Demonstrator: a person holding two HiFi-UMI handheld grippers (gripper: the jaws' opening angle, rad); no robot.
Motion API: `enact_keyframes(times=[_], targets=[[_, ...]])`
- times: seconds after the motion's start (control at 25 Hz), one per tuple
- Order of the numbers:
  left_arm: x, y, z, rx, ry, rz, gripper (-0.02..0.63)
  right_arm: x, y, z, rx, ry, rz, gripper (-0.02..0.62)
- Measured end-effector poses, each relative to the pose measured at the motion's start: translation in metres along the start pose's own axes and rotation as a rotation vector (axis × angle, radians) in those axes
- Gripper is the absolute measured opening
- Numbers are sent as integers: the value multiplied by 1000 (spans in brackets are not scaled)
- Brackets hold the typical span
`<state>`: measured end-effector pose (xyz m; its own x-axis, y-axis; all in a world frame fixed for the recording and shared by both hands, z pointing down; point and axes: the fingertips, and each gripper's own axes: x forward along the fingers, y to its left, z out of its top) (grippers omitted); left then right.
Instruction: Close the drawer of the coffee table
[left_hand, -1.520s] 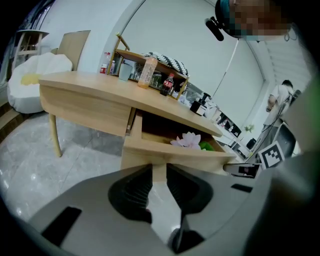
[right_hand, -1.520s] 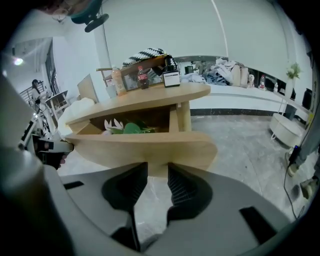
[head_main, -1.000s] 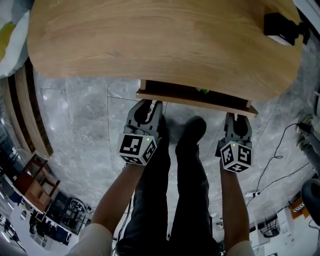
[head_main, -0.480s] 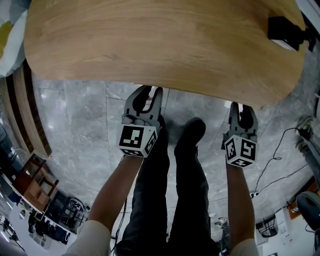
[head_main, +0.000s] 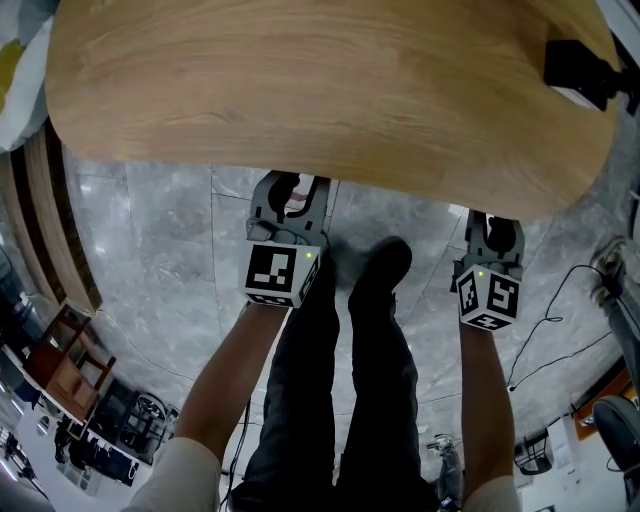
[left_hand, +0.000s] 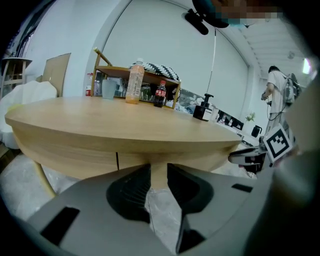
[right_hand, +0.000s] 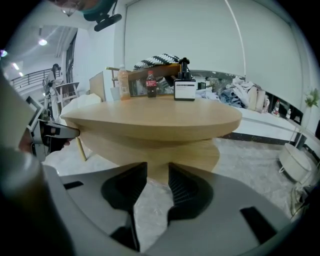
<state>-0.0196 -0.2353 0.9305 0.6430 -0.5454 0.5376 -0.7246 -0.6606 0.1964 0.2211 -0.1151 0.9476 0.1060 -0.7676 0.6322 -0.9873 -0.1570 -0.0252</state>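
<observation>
Coffee table (head_main: 320, 90) fills top of head view. Its drawer (left_hand: 172, 159) sits shut, flush under the tabletop edge. Left gripper (left_hand: 158, 172) & right gripper (right_hand: 157, 172) both point at drawer front, tips just before it, contact unclear. Jaws on each stand narrowly apart, w/ nothing between them.

L claw (head_main: 291, 190) & R claw (head_main: 492, 228) tips hid under tabletop (head_main: 300, 90); blk device (head_main: 585, 68) cut off.
</observation>
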Motion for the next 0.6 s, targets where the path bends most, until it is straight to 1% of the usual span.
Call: enact_keyframes(times=[0.32,0.4,0.6], targets=[[12,-4,9,56,-46,-28,126,11,-7,8,-10,-31,-15,150],[12,-6,9,57,-54,-34,126,10,-8,7,-13,-38,-22,143],[11,-2,11,48,-59,-36,137,12,-4,11,-22,-45,-20,150]])
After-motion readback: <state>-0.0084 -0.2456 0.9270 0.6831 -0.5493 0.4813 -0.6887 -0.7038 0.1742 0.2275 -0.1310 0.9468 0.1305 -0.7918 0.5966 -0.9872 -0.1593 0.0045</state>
